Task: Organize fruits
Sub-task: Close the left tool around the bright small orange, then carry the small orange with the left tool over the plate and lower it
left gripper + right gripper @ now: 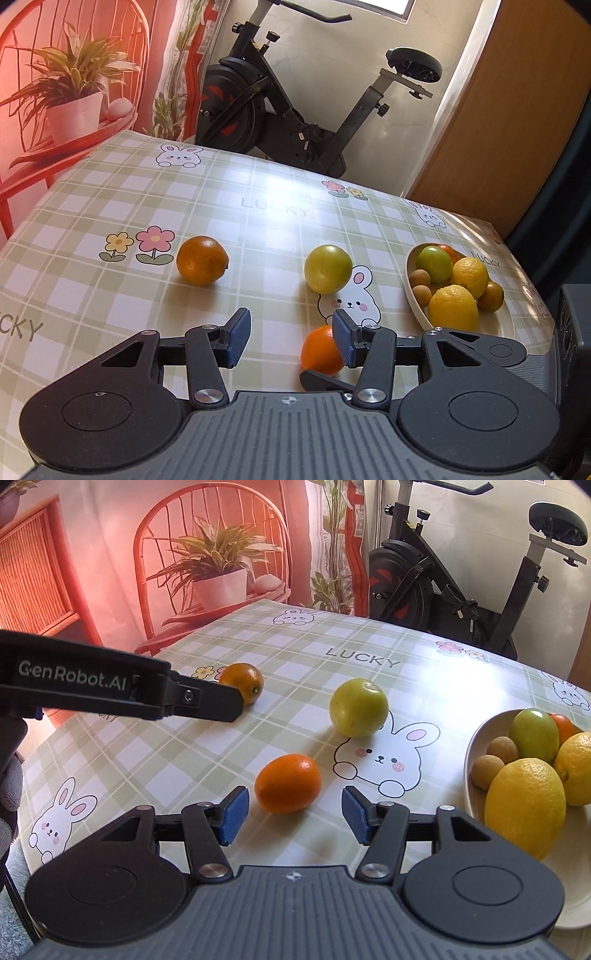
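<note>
On the checked tablecloth lie three loose fruits. These are a dark orange, a yellow-green round fruit and a small bright orange. A white bowl at the right holds lemons, a green fruit and small brown fruits. My left gripper is open and empty, pointing between the dark orange and the green fruit. My right gripper is open, with the small orange just beyond its blue pads and untouched.
An exercise bike stands behind the table's far edge. A wall print of a red chair and a potted plant fills the back left. A wooden panel is at the right. The left gripper's finger reaches in near the dark orange.
</note>
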The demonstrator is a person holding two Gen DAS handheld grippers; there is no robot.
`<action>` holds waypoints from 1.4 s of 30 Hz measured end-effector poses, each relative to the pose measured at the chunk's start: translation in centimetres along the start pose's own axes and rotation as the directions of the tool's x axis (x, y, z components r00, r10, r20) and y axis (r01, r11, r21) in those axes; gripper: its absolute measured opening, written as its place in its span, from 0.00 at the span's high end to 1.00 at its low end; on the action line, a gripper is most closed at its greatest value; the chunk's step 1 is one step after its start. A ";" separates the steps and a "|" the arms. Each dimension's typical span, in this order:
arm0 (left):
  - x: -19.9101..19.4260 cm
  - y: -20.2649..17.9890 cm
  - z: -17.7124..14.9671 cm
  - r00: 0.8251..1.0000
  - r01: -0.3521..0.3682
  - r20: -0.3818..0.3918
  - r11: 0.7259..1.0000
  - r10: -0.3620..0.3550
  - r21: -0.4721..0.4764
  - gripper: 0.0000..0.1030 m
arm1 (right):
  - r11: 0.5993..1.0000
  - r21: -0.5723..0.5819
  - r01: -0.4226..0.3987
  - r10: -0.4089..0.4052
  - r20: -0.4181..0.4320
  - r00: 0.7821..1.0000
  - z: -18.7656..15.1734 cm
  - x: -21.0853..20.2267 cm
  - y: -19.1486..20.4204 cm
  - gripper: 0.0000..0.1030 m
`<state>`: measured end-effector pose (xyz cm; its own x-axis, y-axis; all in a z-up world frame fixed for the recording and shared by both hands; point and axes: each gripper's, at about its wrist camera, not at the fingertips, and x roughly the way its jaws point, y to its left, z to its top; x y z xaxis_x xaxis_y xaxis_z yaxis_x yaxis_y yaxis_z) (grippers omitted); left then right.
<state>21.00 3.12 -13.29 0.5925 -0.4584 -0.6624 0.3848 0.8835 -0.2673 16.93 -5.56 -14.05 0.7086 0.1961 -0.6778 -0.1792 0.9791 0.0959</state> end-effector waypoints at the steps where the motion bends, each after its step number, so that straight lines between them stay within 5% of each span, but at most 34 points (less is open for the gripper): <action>1: 0.2 0.0 -0.1 1.000 0.014 -0.010 1.000 -0.014 -0.006 0.50 | 1.000 -0.004 -0.001 0.001 -0.003 1.000 0.1 0.3 0.1 0.43; 16: 3.7 -0.2 -1.7 0.994 0.066 -0.085 0.998 -0.068 -0.020 0.51 | 1.000 -0.001 -0.011 0.011 -0.009 1.000 -0.1 1.5 0.4 0.51; 20: 3.6 0.1 -1.8 0.992 0.097 -0.077 0.995 -0.099 -0.034 0.61 | 1.000 0.008 -0.018 0.018 -0.005 1.000 -0.1 1.4 0.2 0.55; 42: 3.0 -5.4 -1.4 0.990 0.114 -0.098 0.988 -0.104 0.106 0.65 | 0.995 0.097 -0.004 -0.001 0.048 0.999 -1.7 -2.1 -1.4 0.56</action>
<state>19.71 -2.93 -14.85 0.4768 -0.5362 -0.6965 0.5228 0.8100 -0.2657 14.53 -7.43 -13.99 0.7405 0.1976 -0.6423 -0.1146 0.9789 0.1691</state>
